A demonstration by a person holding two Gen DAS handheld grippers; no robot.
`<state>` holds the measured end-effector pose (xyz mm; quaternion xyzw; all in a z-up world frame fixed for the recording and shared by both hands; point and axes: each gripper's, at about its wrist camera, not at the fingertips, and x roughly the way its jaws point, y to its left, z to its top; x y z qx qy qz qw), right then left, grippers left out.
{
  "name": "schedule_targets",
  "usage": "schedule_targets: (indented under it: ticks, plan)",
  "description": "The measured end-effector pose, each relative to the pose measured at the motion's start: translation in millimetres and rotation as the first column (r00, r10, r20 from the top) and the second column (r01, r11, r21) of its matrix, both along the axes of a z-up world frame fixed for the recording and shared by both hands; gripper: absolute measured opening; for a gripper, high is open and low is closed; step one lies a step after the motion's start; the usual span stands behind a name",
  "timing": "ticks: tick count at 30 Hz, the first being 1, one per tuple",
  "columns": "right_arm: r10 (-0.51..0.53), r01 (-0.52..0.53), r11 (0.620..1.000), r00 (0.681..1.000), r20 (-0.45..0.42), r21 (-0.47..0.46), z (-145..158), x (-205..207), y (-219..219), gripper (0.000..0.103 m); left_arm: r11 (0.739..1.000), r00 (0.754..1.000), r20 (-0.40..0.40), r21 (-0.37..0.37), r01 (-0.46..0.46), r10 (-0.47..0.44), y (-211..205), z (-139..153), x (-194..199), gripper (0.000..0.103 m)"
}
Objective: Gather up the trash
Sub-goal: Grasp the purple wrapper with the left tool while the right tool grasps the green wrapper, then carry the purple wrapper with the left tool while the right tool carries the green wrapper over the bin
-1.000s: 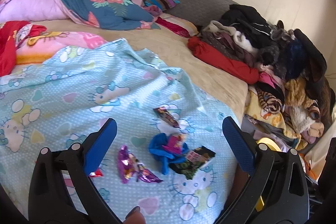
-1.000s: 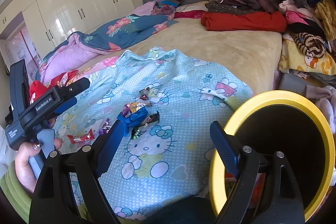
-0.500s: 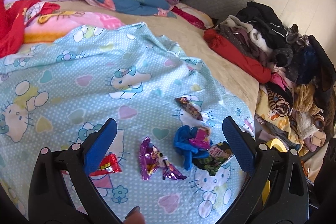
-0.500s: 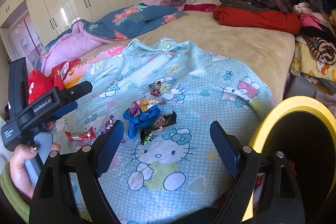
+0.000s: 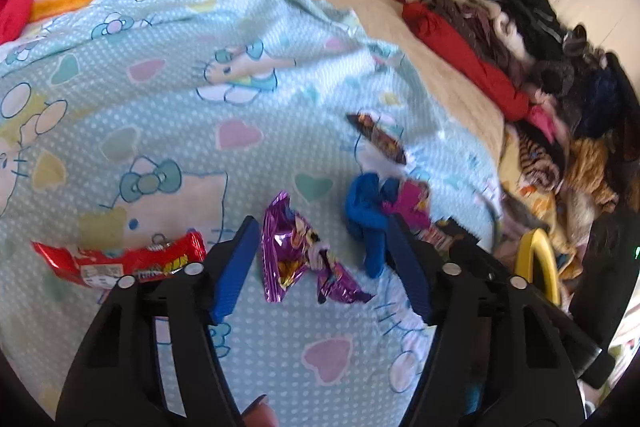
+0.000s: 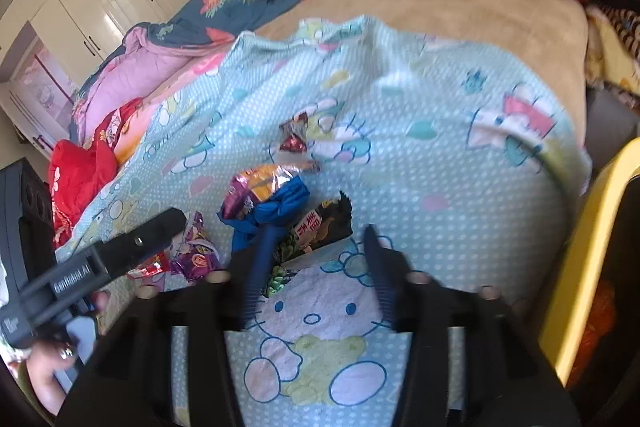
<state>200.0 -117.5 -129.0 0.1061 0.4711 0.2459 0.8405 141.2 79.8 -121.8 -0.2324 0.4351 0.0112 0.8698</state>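
Readable only in part. On the side of the black left gripper (image 6: pixel 100 263), at lower left of the right wrist view, white lettering that looks like "GenRobot.AI". On the dark snack wrapper (image 6: pixel 320 227) near the centre of that view, a red label with white characters, too blurred to make out. On the red candy wrapper (image 5: pixel 120 261), at lower left of the left wrist view, yellow and white brand lettering and a white printed panel, both illegible.
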Motion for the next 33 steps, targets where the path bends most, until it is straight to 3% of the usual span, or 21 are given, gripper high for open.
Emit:
schedule_targets:
  ticks: [4,13,19,33]
  plan:
    - [-0.003,0.003,1.0,1.0,0.005,0.002,-4,-10,-7,0.018,1.0,0.999,-0.041,-0.005,0.02,-0.02,-4,-13,3,0.037]
    - [-0.011,0.01,1.0,0.996,0.094,0.005,17,-36,-17,0.01,0.999,0.998,-0.057,0.044,0.031,-0.029,-7,-21,2,0.027]
    - [-0.017,0.013,0.999,0.993,0.113,0.034,25,-47,-26,0.007,0.999,0.999,-0.039,0.041,0.022,-0.02,-5,-14,-1,0.024]
    - [-0.006,-0.007,0.997,0.989,0.15,0.082,47,-68,-36,0.007,0.999,0.994,0.102,0.035,0.035,-0.039,-17,41,-5,0.024]
